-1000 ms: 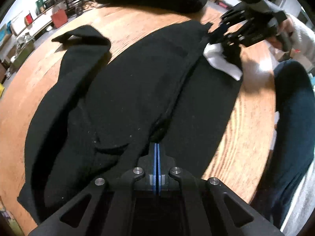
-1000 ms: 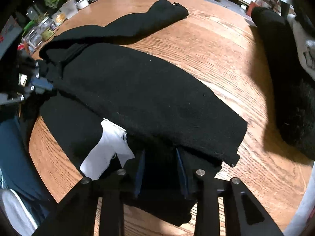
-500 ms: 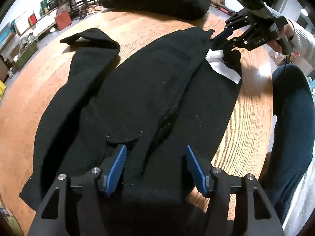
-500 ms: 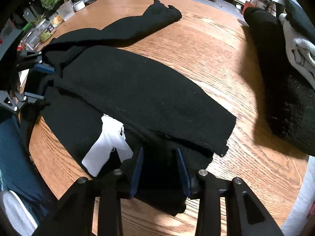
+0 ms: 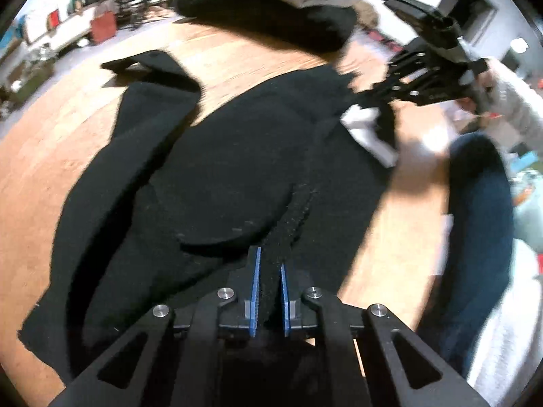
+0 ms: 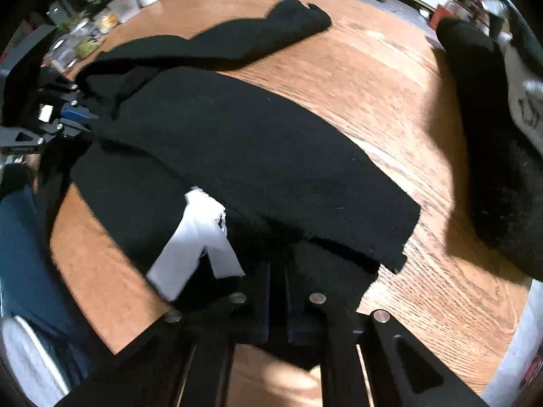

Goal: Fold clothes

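Observation:
A black garment (image 5: 220, 156) (image 6: 237, 142) lies partly folded on a round wooden table (image 5: 51, 142) (image 6: 373, 84), one sleeve (image 5: 152, 101) (image 6: 271, 34) stretched away from the body. A white label (image 5: 363, 125) (image 6: 197, 237) hangs at one end. My left gripper (image 5: 268, 257) (image 6: 91, 118) is closing its jaws, and its blue pads pinch a ridge of the black cloth. At the other end my right gripper (image 6: 276, 271) (image 5: 366, 98) is shut on the garment's edge beside the label.
A pile of dark and light clothes (image 5: 271, 17) (image 6: 492, 152) sits at the table's far side. A person's leg in blue jeans (image 5: 482, 220) (image 6: 20, 254) is close against the table edge. Shelves and clutter fill the room beyond.
My left gripper opened wide, then closed on a ridge of the black cloth. My right gripper's pads came together on the edge next to the label, which has lifted a little.

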